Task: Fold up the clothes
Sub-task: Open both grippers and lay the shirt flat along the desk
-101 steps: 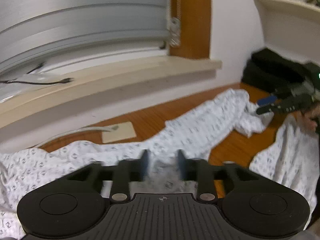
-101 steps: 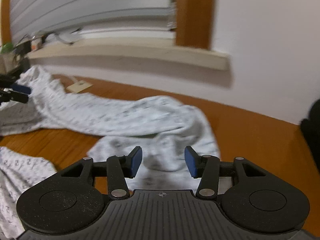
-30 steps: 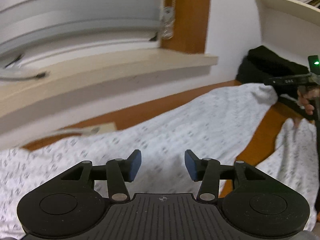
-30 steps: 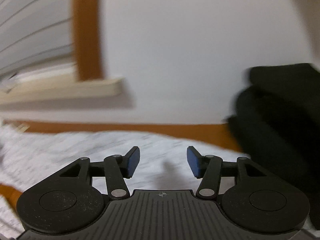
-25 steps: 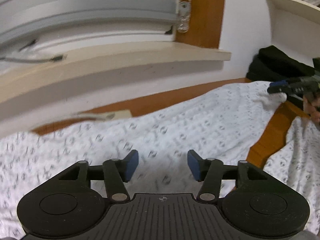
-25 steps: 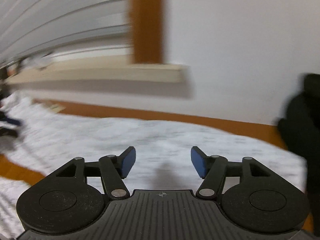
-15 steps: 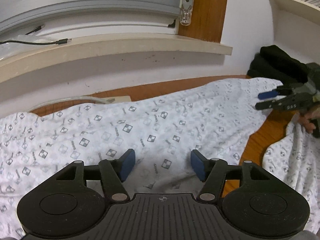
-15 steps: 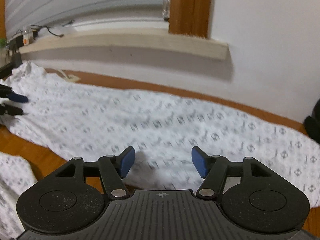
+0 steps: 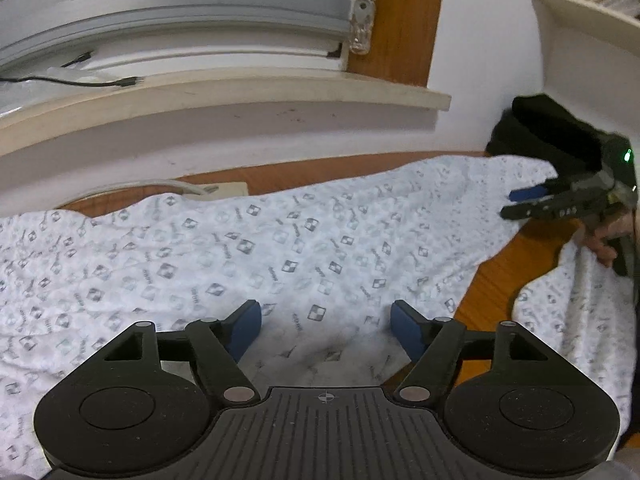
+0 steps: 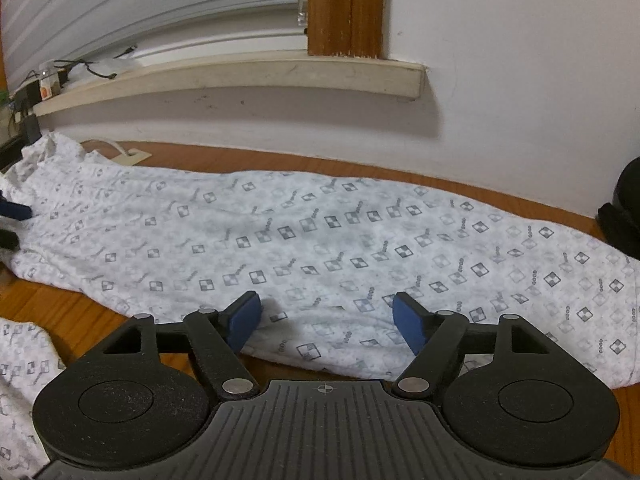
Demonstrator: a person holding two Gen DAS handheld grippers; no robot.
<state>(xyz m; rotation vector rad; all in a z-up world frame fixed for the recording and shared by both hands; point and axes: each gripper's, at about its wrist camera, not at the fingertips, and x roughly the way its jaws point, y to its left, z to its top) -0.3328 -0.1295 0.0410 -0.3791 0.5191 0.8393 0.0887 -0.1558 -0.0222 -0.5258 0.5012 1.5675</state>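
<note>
Letting go cleanly matters here: both the left tool point(image 9: 326, 330) and right tool point(image 10: 326, 320) have just been opening, nothing pinched, with the patterned garment point(image 10: 320, 240) flat on the desk point(image 10: 280, 164). Smooth wrinkles next, I'd say.

A: What blocks the way at 12 o'clock?

B: The window ledge point(image 10: 248, 76) sticks out over the far edge of the wooden table point(image 10: 400, 170), with the wall just behind.

A: And at 3 o'clock?

B: A black bundle point(image 9: 556, 128) sits there.

A: Where is it clear?

B: Above the flat white patterned cloth point(image 10: 320, 240), and the bare wood strip at 12.
</note>
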